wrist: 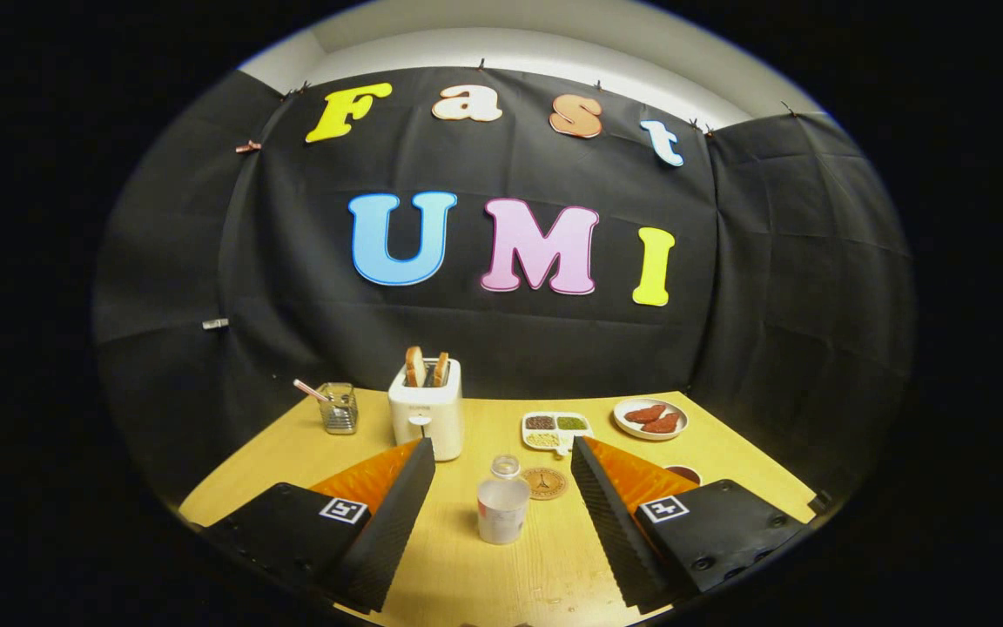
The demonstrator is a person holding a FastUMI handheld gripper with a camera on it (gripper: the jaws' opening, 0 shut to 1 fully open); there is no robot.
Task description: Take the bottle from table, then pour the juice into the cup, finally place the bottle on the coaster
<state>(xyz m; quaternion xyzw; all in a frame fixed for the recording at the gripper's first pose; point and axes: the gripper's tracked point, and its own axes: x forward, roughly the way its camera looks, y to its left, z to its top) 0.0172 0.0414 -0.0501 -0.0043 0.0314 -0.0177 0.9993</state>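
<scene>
We see our tool (501, 514) spread wide, gripping nothing; the small translucent plastic bottle (502, 508) stands upright between its fingers, clear tabletop (475, 566) either side. At one o'clock just beyond lies the round wooden coaster (545, 482).

A wooden counter (501, 566) carries a bottle (502, 502) standing upright near its middle, with a round coaster (545, 482) just behind it. Along the far edge stand a toaster (427, 408) with bread, a glass jar (339, 407) toward the far left corner, a divided tray (555, 429), and a plate (650, 418) of food toward the far right corner. A cup (684, 473) sits near the right edge.
</scene>
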